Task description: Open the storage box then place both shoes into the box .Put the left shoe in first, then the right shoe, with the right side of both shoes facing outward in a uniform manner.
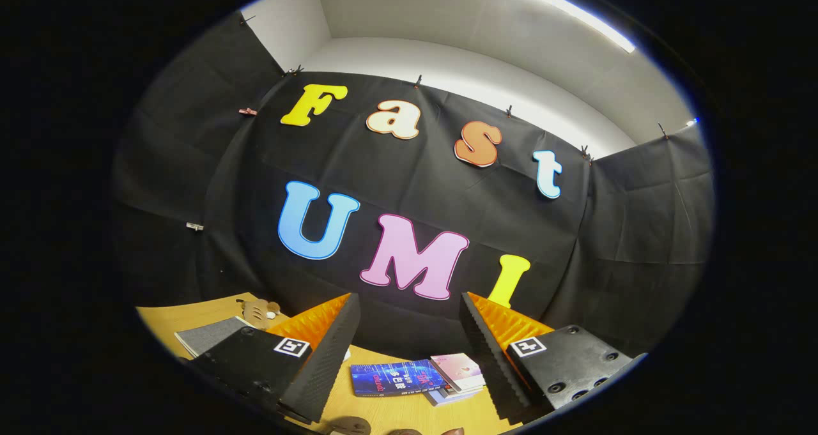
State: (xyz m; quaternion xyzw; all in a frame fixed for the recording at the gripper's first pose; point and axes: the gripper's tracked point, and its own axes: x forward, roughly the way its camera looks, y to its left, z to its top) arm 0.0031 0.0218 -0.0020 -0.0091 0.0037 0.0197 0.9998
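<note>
**A:** What do we label first in this figure?

**B:** The gripper (409, 349), raised and tilted toward the booth wall. We see its jaws spread wide with nothing between them; the two fingers (332, 352) carry ribbed black pads backed in orange.

**A:** And our landmark?

**B:** We take the blue book (391, 379), lying flat on the wooden table (160, 317) between and just below the fingertips. Touching its right side sits a small stack of pink-covered books (457, 374). Well to its left, beyond the left finger, lie a grey notebook (208, 334) and, behind that, a small brown plush toy (259, 310).

**A:** Where are the storage box and the shoes?

**B:** We cannot place the box from this view. Nearer to us than the blue book, dark brown rounded shapes (399, 430) peek in at the table's near edge; they may be shoe parts, but we cannot tell.

**A:** How do we expect the shoes to handle?

**B:** We judge a shoe light, soft in the upper and stiffer at the sole and heel. We would pinch the heel collar or the upper's rim, where the ribbed pads can bite without slipping, which leaves room to turn the shoe so its right side faces outward.
</note>
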